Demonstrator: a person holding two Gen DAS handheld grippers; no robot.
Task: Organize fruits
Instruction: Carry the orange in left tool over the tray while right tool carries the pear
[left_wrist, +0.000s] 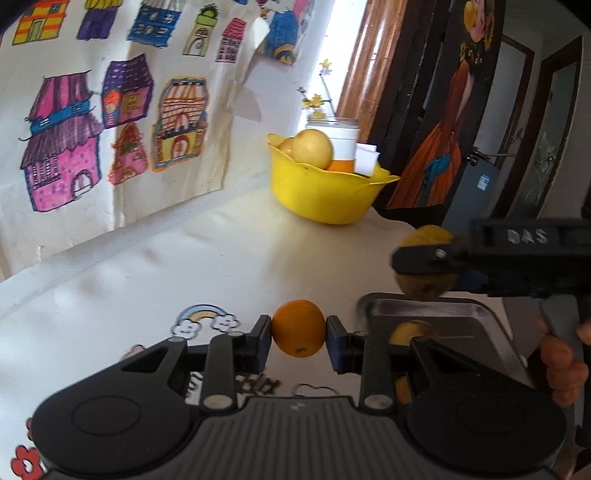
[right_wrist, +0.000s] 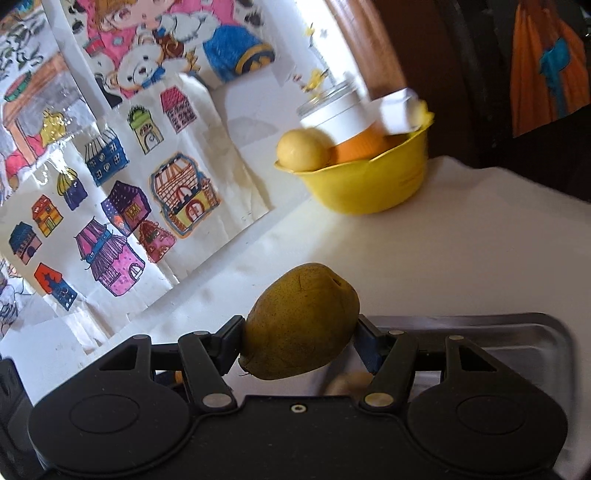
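My left gripper (left_wrist: 298, 338) is shut on a small orange (left_wrist: 298, 326) and holds it above the white tablecloth. My right gripper (right_wrist: 299, 341) is shut on a brownish-green pear (right_wrist: 301, 321); in the left wrist view that gripper (left_wrist: 424, 258) holds the pear (left_wrist: 424, 284) above the metal tray (left_wrist: 458, 325). A yellow bowl (left_wrist: 325, 192) at the back holds a pale yellow fruit (left_wrist: 312, 147) and an orange (left_wrist: 341, 165). The bowl also shows in the right wrist view (right_wrist: 369, 181). Another yellow fruit (left_wrist: 408, 332) lies in the tray, partly hidden by my left fingers.
A white cup (left_wrist: 341, 142) and a glass jar with yellow flowers stand in or behind the bowl. Children's drawings of houses (left_wrist: 110, 122) hang on the wall at the left. The tray's rim (right_wrist: 546, 332) lies at the table's right edge. A dark door stands behind.
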